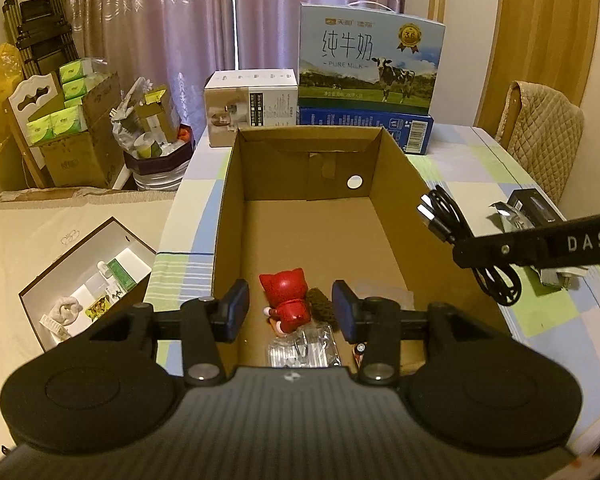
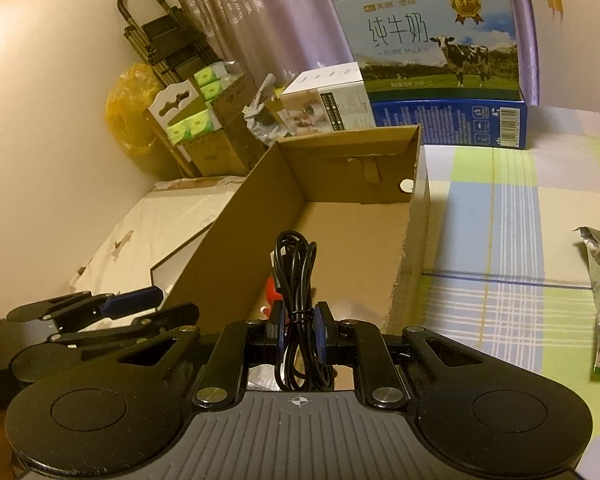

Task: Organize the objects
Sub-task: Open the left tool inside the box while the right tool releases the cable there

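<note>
Now right gripper [image 2: 298, 334] clamps coiled cable [image 2: 296, 276] at its tie, poised over box [image 1: 228, 200] for drop; left gripper [image 1: 291, 311] spread wide, empty, above red toy [image 1: 286, 300]

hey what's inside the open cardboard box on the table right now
In the cardboard box, near end: a red figurine, a dark brown item and a clear plastic packet. The left gripper covers part of that end. The rest of the floor is bare.

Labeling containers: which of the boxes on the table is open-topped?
The plain brown cardboard box nearest the grippers: no lid, red toy figure visible inside. The white box and the milk carton behind it are printed and closed.
</note>
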A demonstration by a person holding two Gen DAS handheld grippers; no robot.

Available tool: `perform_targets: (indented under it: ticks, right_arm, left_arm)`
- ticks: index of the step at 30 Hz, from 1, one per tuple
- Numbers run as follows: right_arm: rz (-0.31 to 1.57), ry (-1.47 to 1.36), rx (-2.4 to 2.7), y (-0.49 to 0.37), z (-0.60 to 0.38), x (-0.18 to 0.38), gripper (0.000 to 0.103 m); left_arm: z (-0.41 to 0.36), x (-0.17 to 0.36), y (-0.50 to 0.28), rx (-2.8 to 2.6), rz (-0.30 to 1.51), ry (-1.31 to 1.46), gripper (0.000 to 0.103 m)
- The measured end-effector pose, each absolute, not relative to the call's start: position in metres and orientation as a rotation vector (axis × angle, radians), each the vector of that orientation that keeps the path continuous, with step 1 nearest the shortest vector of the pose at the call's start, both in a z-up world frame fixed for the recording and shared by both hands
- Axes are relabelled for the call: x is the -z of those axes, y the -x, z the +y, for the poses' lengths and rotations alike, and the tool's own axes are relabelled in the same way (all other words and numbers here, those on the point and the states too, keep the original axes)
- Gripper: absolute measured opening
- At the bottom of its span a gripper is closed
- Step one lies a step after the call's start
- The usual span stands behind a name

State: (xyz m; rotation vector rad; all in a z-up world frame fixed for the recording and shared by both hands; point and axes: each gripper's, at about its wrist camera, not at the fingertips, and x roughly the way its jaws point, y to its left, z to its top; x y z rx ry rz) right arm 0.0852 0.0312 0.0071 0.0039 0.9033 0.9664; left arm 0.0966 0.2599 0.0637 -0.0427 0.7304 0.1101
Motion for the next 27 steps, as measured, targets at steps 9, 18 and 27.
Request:
perform_targets:
  ticks: [9, 18, 27]
  right_arm:
    - [0.887, -0.022, -0.956, -0.089, 0.037, -0.011, 0.012]
    - [0.873, -0.129, -0.910, -0.098, 0.020, -0.010, 0.038]
    - [0.878, -0.153, -0.891, -0.087, -0.004, -0.014, 0.039]
  left_arm:
    - [0.262, -0.064, -0.092, -0.112, 0.729, 0.053, 0.040]
    - [0.263, -0.066, -0.089, -0.114, 0.725, 0.054, 0.040]
    - [0.248, -0.069, -0.080, -0.099, 0.734, 0.086, 0.042]
